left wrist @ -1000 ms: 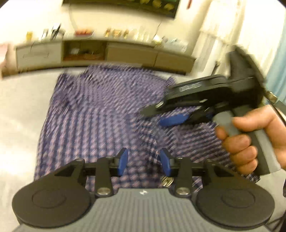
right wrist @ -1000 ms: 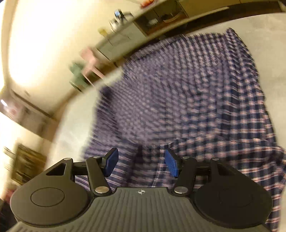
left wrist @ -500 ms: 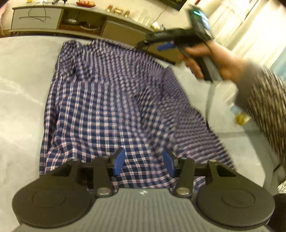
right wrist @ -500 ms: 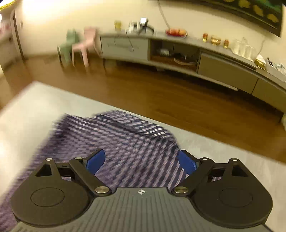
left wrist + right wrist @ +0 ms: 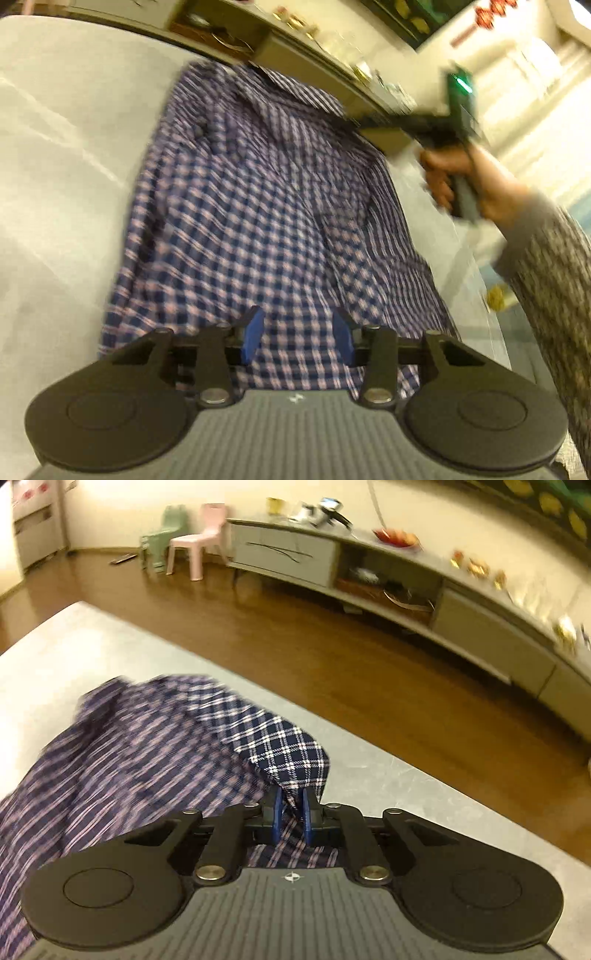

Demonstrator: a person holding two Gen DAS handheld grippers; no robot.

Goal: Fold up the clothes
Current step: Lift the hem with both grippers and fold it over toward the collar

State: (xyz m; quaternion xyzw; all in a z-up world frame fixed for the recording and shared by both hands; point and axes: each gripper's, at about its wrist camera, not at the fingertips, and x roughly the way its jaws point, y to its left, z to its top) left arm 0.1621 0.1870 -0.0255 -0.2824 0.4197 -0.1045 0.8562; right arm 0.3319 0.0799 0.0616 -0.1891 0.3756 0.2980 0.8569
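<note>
While the plaid shirt (image 5: 251, 221) lies spread on the pale desk (image 5: 59, 155), blue-and-white checks with its far end bunched near the desk's far edge, your right gripper (image 5: 290, 814) has its blue pads pinched narrow on a corner of that fabric at the far right side. Your left gripper (image 5: 297, 334) hovers above the near hem with its pads standing wide and nothing between them.

What could go wrong, as I judge it: the pinch on the right looks thin, only a small tuck of cloth, so a quick pull may slip it free and drop the corner in a heap. Dragging that corner across while the near hem is unpinned could slide the whole shirt over the smooth desk and skew the fold. The corner also sits close to the desk's edge, so slack cloth could spill over toward the floor. Motion blur in both views suggests speed; slower travel would lower these risks.

Your desk surface is light grey, faintly marbled and bare around the shirt. Beyond it lies a brown wooden floor (image 5: 332, 657), a long low grey cabinet (image 5: 369, 572) carrying small items, and two small plastic chairs, one pink (image 5: 201, 535) and one green (image 5: 164, 535).
</note>
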